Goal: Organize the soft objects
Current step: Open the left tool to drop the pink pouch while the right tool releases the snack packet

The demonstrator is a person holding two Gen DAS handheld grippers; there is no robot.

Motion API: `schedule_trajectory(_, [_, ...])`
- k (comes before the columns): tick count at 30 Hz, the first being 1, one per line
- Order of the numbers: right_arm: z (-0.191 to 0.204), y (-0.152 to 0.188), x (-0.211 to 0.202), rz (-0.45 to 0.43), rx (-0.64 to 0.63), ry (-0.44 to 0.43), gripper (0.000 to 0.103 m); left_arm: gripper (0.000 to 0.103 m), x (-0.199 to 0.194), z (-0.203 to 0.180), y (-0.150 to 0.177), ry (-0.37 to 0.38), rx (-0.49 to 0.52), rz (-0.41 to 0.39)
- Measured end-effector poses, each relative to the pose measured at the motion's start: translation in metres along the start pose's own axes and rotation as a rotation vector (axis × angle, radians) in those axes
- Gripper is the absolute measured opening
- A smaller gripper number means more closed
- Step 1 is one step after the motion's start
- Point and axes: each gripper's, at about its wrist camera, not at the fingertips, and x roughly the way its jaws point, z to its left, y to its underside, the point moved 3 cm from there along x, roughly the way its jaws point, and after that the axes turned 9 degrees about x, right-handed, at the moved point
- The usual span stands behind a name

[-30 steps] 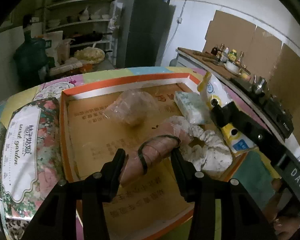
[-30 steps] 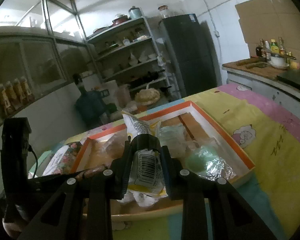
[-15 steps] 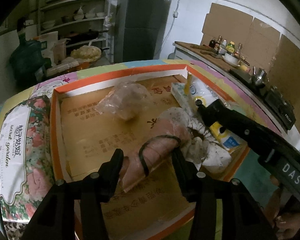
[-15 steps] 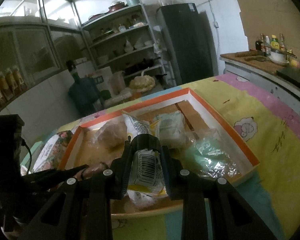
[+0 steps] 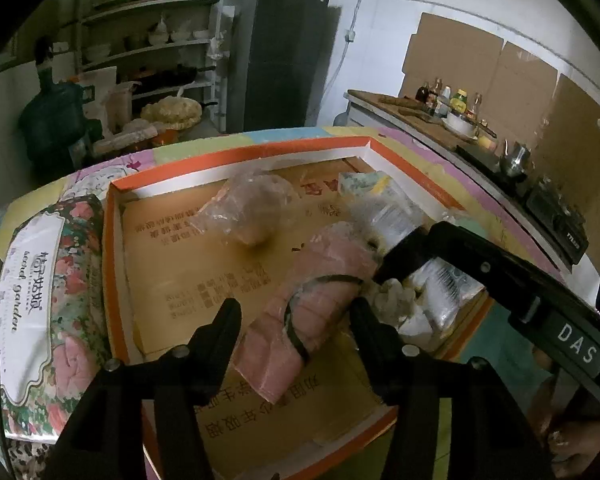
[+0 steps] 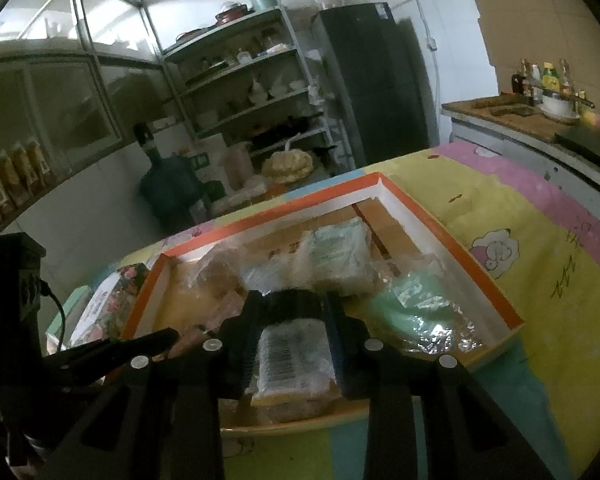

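Room: kitchen with shelves (image 6: pixel 256 80), dark fridge (image 5: pixel 284 48), stove counter at right.
Worktop: patchwork cloth (image 6: pixel 540 280) carrying an orange-rimmed box (image 5: pixel 116 264).
Pink roll (image 5: pixel 300 320): tied with a black band, lying on the box floor, near side.
Left gripper (image 5: pixel 296 320): fingers apart and opening, astride the roll, left one clear of it.
Right gripper (image 6: pixel 292 340): fingers opening around a barcoded packet (image 6: pixel 292 360) at the box's near right; contact unclear.
Tissue pack (image 5: pixel 40 300): outside, left of the box.

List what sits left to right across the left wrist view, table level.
Floral-print tissue pack → clear plastic bag with beige lump → pink rolled cloth with black band → right gripper on its clear barcoded packet.
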Motion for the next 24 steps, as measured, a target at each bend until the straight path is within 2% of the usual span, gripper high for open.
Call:
schedule_trajectory(3, [0.000,0.000,-0.004,-0.017,0.002,-0.005,0.047,0.061,-0.004,0.001,-0.001,0.000,0.000,-0.016])
schedule_trajectory(9, [0.000,-0.001,-0.014,-0.047,0.008,-0.014,0.052,0.069,-0.016,-0.001,-0.003,-0.004,-0.008,-0.062])
schedule_trajectory(11, [0.001,-0.001,-0.020,-0.060,0.010,-0.017,0.053,0.075,-0.022,-0.001,-0.004,-0.013,-0.009,-0.078])
schedule_trajectory(18, [0.009,0.002,-0.039,-0.104,-0.001,-0.016,0.063,0.078,-0.047,0.001,-0.004,-0.046,-0.009,-0.141])
schedule_trajectory(24, [0.025,0.008,-0.053,-0.121,-0.023,-0.031,0.064,0.078,-0.069,0.006,0.001,-0.061,-0.009,-0.173])
